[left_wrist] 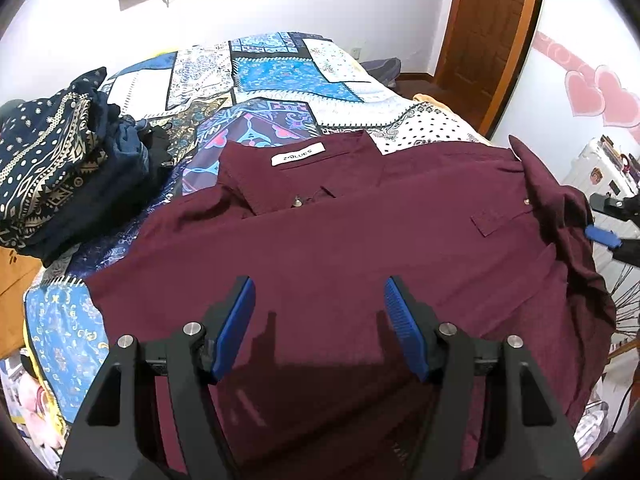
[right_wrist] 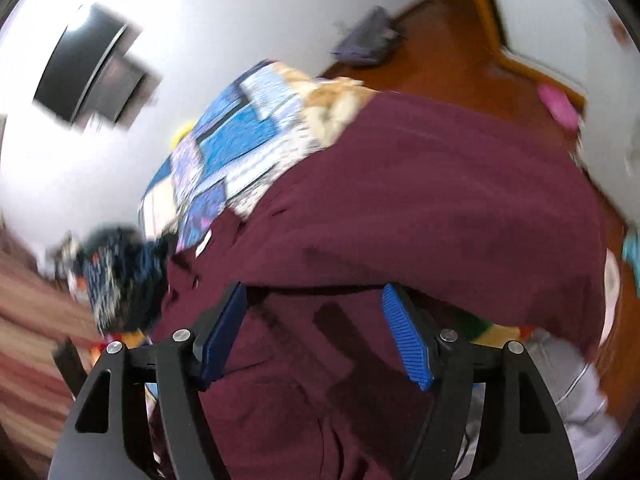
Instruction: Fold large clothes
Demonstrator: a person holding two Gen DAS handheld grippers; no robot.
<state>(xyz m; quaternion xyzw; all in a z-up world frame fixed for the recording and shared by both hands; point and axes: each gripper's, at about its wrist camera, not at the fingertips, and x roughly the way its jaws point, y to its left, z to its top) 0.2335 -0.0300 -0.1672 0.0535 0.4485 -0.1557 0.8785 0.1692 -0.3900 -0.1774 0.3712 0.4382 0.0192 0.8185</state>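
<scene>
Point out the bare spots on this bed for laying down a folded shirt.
Bare quilt lies beyond the maroon shirt collar, toward the far wall. The left edge is crowded by the dark clothes pile. The shirt fills the near side under the open left gripper.

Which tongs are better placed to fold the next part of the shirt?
Probably the right tongs: open, beside the shirt side that hangs off the bed, where a sleeve lies folded over. The left tongs, also open, hover over the flat middle, with no edge between them.
</scene>
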